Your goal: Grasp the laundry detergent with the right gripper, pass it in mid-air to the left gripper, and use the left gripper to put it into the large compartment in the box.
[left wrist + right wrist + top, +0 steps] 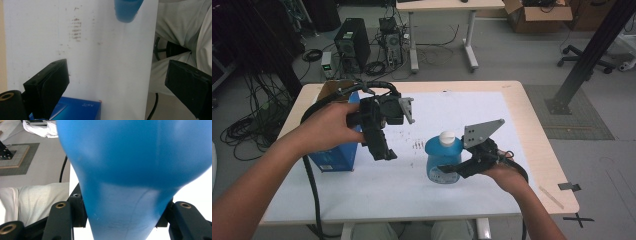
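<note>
White table sheet (377, 185): right claw (447, 169) grips blue bottle (443, 160), left claw (382, 152) gapes empty.

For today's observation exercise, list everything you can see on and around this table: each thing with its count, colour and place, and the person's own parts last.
Bottle: one, blue with a white cap, right of centre on the table, clamped by the right gripper.
Box: one, blue, left side of the table, under the raised left hand.
Table: one, light wood edge with a white top bearing a few dark smudges.
Computer tower: one, black, on the floor beyond the table, among cables.
Cardboard box: one, brown, far right on the floor.
Left gripper: one, black, jaws wide apart, held above the table.
Right gripper: one, black, jaws against the bottle's narrow part.
Forearms: two, entering from the bottom.
</note>
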The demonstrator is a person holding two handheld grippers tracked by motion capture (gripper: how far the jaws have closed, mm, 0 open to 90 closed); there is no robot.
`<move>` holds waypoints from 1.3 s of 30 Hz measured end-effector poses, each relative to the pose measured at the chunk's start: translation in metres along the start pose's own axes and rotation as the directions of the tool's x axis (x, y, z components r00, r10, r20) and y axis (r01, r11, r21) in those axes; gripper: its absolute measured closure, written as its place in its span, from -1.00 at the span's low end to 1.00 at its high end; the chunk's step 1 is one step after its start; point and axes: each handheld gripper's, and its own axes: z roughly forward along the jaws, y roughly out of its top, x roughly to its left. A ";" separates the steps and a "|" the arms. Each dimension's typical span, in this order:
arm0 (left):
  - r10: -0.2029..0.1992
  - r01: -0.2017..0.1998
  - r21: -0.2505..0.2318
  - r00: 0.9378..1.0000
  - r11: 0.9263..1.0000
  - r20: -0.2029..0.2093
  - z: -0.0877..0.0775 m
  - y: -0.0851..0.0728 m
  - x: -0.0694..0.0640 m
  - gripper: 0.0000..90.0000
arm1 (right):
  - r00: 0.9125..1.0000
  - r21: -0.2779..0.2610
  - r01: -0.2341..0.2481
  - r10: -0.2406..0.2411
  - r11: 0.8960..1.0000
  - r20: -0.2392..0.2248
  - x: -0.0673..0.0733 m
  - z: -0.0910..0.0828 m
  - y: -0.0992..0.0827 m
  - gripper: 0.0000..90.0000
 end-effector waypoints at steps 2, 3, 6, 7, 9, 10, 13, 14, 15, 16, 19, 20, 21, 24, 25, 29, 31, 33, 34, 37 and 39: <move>0.007 -0.007 0.004 1.000 1.000 0.001 -0.001 0.003 0.000 -0.87 | 1.000 -0.003 0.007 -0.007 1.000 -0.007 0.000 0.002 0.003 -0.03; 0.009 -0.009 0.003 1.000 1.000 0.002 -0.001 0.004 0.000 -0.87 | 1.000 -0.004 0.012 -0.012 1.000 -0.011 0.000 0.004 0.005 -0.03; 0.017 -0.017 0.007 1.000 1.000 0.007 -0.002 0.008 -0.001 -0.87 | 0.999 -0.007 0.024 -0.024 1.000 -0.022 -0.001 0.007 0.010 -0.03; 0.017 -0.017 0.007 1.000 1.000 0.008 -0.002 0.009 -0.001 -0.87 | 0.999 -0.009 0.029 -0.029 1.000 -0.026 -0.001 0.009 0.013 -0.03; 0.021 -0.021 0.008 1.000 1.000 0.011 -0.003 0.011 0.000 -0.87 | 0.999 -0.010 0.036 -0.036 0.999 -0.031 -0.002 0.011 0.016 -0.03; 0.022 -0.022 0.009 1.000 1.000 0.011 -0.003 0.012 0.000 -0.87 | 0.999 -0.009 0.041 -0.042 0.999 -0.035 -0.002 0.013 0.019 -0.03; 0.026 -0.026 0.009 1.000 1.000 0.012 -0.004 0.014 0.000 -0.87 | 0.998 -0.008 0.053 -0.053 0.999 -0.046 -0.003 0.017 0.025 -0.03; 0.025 -0.025 0.007 1.000 1.000 0.014 -0.004 0.015 0.000 -0.87 | 0.997 -0.010 0.057 -0.057 0.998 -0.050 -0.004 0.018 0.027 -0.03; 0.028 -0.028 0.009 1.000 1.000 0.013 -0.004 0.016 0.000 -0.87 | 0.997 -0.012 0.061 -0.061 0.998 -0.053 -0.005 0.020 0.028 -0.03; 0.024 -0.024 0.008 1.000 1.000 0.015 -0.004 0.016 -0.001 -0.87 | 0.996 -0.014 0.063 -0.063 0.998 -0.057 -0.005 0.021 0.030 -0.03; 0.029 -0.029 0.008 0.999 1.000 0.016 -0.004 0.017 0.000 -0.87 | 0.995 -0.014 0.072 -0.072 0.997 -0.068 -0.006 0.026 0.035 -0.03; 0.026 -0.027 0.006 0.999 1.000 0.018 -0.004 0.017 0.000 -0.87 | 0.995 -0.013 0.074 -0.074 0.997 -0.071 -0.006 0.027 0.037 -0.03; 0.027 -0.027 0.008 0.999 1.000 0.018 -0.005 0.018 0.000 -0.87 | 0.994 -0.012 0.077 -0.077 0.997 -0.075 -0.006 0.029 0.038 -0.03; 0.032 -0.032 0.004 0.999 0.999 0.018 -0.004 0.018 0.001 -0.87 | 0.993 -0.011 0.083 -0.084 0.996 -0.083 -0.007 0.033 0.042 -0.02; 0.031 -0.031 0.006 0.999 1.000 0.021 -0.004 0.018 0.001 -0.87 | 0.993 -0.012 0.084 -0.085 0.996 -0.086 -0.007 0.035 0.043 -0.03; 0.039 -0.039 0.005 0.999 0.999 0.025 -0.004 0.019 0.001 -0.87 | 0.991 -0.013 0.090 -0.091 0.996 -0.096 -0.007 0.040 0.047 -0.03; 0.041 -0.041 0.002 0.999 0.999 0.025 -0.004 0.020 0.001 -0.87 | 0.991 -0.011 0.094 -0.095 0.995 -0.099 -0.007 0.042 0.049 -0.03; 0.042 -0.042 0.002 0.999 0.999 0.028 -0.004 0.020 0.001 -0.87 | 0.990 -0.013 0.096 -0.097 0.995 -0.103 -0.007 0.044 0.051 -0.02; 0.041 -0.041 0.002 0.999 0.999 0.029 -0.004 0.021 0.001 -0.87 | 0.990 -0.014 0.097 -0.098 0.995 -0.105 -0.007 0.045 0.052 -0.03; 0.043 -0.043 0.002 0.998 0.999 0.035 -0.003 0.022 0.001 -0.87 | 0.989 -0.019 0.098 -0.100 0.995 -0.110 -0.008 0.048 0.054 -0.03; 0.045 -0.045 0.001 0.998 0.999 0.039 -0.002 0.023 0.001 -0.87 | 0.988 -0.017 0.100 -0.101 0.995 -0.114 -0.008 0.050 0.055 -0.03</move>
